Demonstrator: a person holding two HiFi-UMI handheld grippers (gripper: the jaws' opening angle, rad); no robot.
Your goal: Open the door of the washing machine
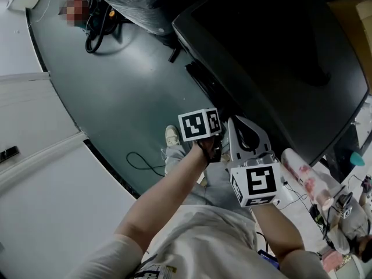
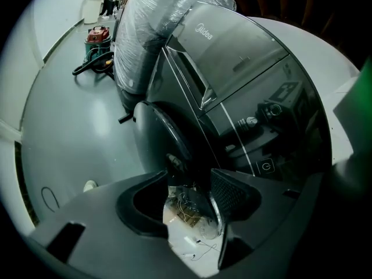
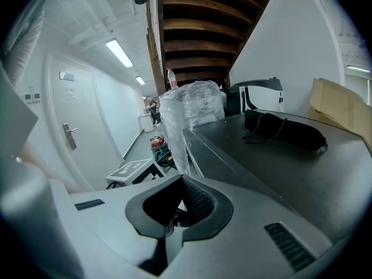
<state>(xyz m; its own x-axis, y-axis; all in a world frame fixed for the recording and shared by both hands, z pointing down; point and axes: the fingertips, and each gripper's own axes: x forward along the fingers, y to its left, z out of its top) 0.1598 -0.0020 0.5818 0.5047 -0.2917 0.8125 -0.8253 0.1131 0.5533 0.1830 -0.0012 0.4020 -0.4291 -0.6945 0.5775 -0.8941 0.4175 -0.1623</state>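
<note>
1. Washing machine [image 2: 232, 51]: dark, glossy, standing on the floor [image 2: 64, 121] beside a plastic-wrapped bundle [image 2: 151, 28]. Its round door [image 2: 160, 135] sits low on the front, below the control knob [image 2: 251, 121]. Cannot tell whether the door is shut flush or a crack ajar.
2. Left gripper [image 2: 189, 190]: fingers [image 2: 229, 193] set partway apart, with the door's shiny rim filling the gap. The ribbed pad lies against the rim. Reads as a hold on the door edge, though how firm is not clear.
3. Right gripper [image 3: 174, 211]: fingers nearly together, nothing between them. It is held up level with the machine's top, where a black bag [image 3: 285, 129] lies. Idle.
4. Step in hand, as I judge it: pull the door free of its latch.
5. To do it well:
   - Seat the rim deep against the ribbed pad before pulling; the glossy edge will likely slip from a tip-only pinch.
   - Pull straight out from the front first, then follow the door's arc about its hinge instead of dragging sideways.
   - Keep the wrist loose so the fingers turn with the door.
6. Shoe [image 1: 171, 135] stands close under the door; leave room for the swing.
</note>
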